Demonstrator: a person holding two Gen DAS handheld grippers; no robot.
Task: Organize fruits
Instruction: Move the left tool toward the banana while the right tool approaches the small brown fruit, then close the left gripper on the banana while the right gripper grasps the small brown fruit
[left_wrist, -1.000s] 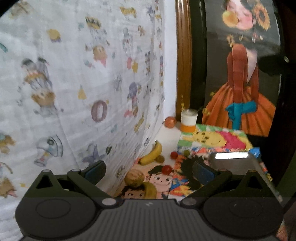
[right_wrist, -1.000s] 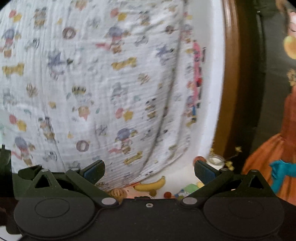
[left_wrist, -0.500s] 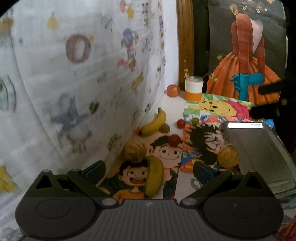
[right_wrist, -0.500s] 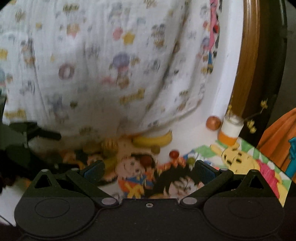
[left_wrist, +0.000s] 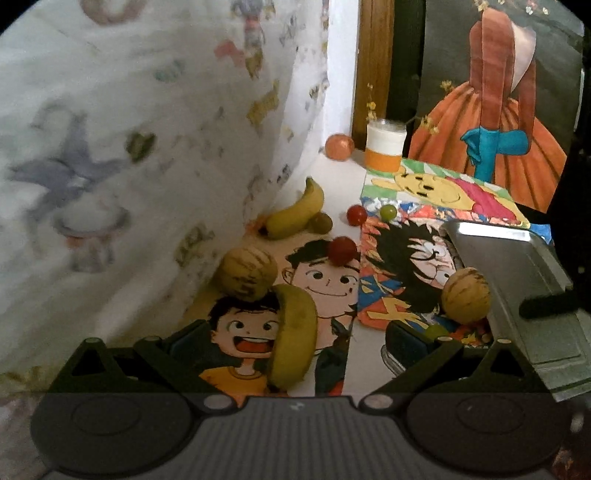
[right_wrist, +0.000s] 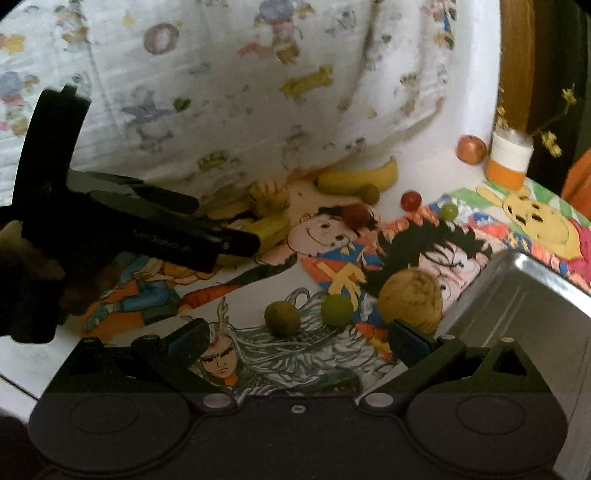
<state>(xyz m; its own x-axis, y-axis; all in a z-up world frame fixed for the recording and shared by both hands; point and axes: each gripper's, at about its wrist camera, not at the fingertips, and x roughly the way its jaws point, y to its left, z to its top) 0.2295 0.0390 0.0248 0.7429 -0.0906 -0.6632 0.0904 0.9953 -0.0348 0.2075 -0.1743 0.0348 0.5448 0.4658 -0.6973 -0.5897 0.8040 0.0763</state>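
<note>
- Notably, fruits lay scattered over cartoon drawings: near banana between the fingers of the left gripper, jaws wide apart, empty.
- Right gripper likewise spread, holding nothing; green grape and olive-brown fruit just ahead.
- Walnut-like fruit touched metal tray.
- Printed cloth crowded far banana.

Printed cloth, cartoon posters — orange-banded jar.
</note>
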